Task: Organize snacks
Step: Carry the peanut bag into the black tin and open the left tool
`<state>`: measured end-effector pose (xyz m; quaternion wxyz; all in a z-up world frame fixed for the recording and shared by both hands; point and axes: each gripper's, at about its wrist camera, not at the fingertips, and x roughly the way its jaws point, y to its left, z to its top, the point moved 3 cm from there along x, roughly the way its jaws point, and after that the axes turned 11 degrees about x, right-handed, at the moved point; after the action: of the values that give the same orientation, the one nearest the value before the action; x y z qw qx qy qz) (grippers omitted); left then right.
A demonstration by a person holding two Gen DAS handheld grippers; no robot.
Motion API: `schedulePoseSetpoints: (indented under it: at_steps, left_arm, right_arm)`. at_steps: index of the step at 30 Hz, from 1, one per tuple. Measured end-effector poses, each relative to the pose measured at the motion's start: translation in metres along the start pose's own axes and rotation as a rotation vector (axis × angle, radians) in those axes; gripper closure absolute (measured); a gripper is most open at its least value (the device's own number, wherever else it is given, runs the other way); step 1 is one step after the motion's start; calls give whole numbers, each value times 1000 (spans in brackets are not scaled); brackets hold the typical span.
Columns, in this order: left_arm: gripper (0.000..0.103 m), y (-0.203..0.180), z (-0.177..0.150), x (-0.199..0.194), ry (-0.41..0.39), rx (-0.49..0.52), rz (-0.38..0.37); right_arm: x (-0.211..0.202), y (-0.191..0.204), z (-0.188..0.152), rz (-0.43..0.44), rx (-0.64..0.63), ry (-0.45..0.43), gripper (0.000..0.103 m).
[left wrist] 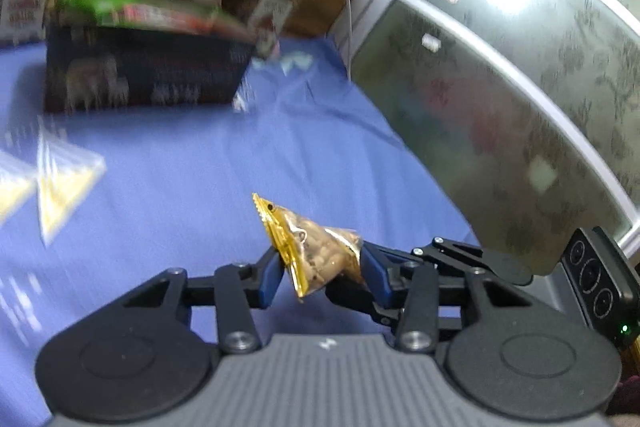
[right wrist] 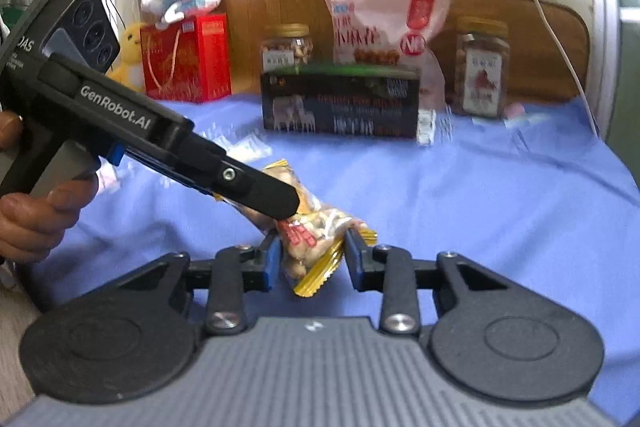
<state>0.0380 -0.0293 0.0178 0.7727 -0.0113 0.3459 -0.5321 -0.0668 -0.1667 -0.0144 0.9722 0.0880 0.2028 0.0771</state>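
1. The right tongs (right wrist: 311,259) pinched one end of a clear, gold-edged nut packet (right wrist: 316,243), its blue pads pressing both sides.
2. The left tongs (left wrist: 320,273) were clamped on the other end of the same nut packet, which hung clear above the blue cloth (left wrist: 200,155) covering the tabletop.
3. A hand (right wrist: 36,211) at nine o'clock in the right wrist view held the left tool's grip.
4. Two more triangular packets (left wrist: 60,183) lay at nine o'clock on the cloth.
5. At twelve o'clock stood a dark box (right wrist: 340,103), a pink snack bag (right wrist: 384,23) behind it, jars (right wrist: 482,67) flanking them, and a red gift box (right wrist: 186,57) at eleven.
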Motion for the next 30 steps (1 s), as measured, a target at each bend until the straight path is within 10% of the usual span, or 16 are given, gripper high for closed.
schedulePoseSetpoints:
  at_steps: [13, 19, 30]
  left_arm:
    - [62, 98, 137, 11, -177, -17, 197]
    - [61, 143, 143, 50, -133, -110, 256]
    - [59, 99, 121, 27, -151, 10, 375]
  right_arm:
    - [130, -20, 134, 33, -113, -100, 67]
    - [177, -36, 134, -6, -88, -42, 60]
    - [110, -24, 100, 37, 69, -113, 54]
